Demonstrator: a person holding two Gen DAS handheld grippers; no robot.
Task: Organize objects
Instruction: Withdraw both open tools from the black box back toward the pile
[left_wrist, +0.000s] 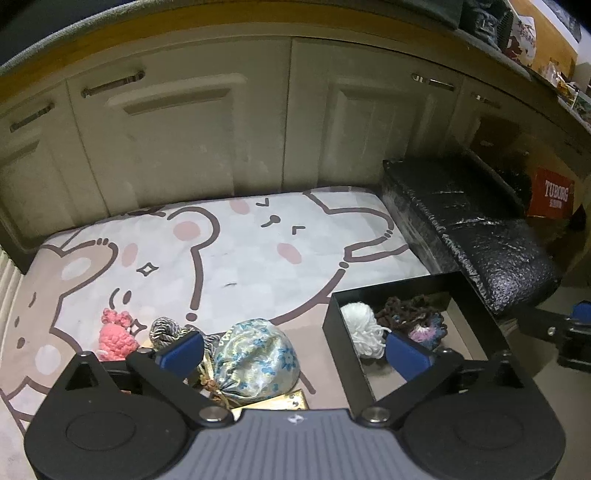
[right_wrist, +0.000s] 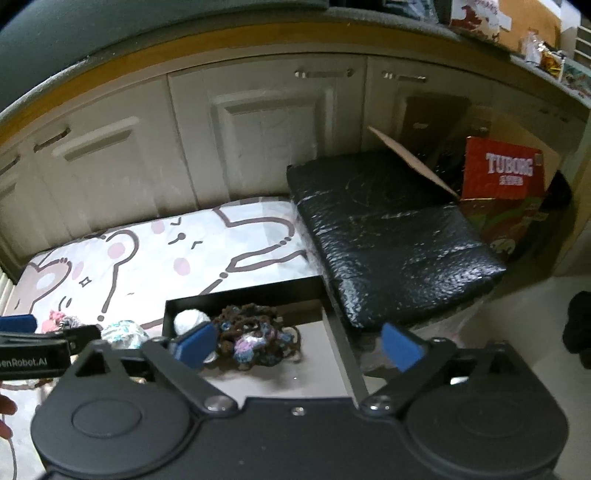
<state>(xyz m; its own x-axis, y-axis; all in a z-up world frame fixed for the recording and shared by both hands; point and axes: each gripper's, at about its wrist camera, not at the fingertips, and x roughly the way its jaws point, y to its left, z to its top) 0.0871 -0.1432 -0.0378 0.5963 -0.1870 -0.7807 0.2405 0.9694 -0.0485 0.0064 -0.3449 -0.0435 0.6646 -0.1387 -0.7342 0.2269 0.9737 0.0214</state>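
Both claws open and empty above a half-sorted mat

The left claw (left_wrist: 293, 352) and right claw (right_wrist: 299, 345) stand spread wide, holding nothing. The black box (left_wrist: 476, 306) on the cartoon mat (left_wrist: 240, 258) holds a white yarn ball (left_wrist: 360, 325) and a brown crochet bundle (right_wrist: 255, 332), likely gathered there as sorted; the blue floral pouch (left_wrist: 258, 358), pink crochet toy (left_wrist: 114, 334) and grey cord (left_wrist: 164, 328) lie outside it, probably next.
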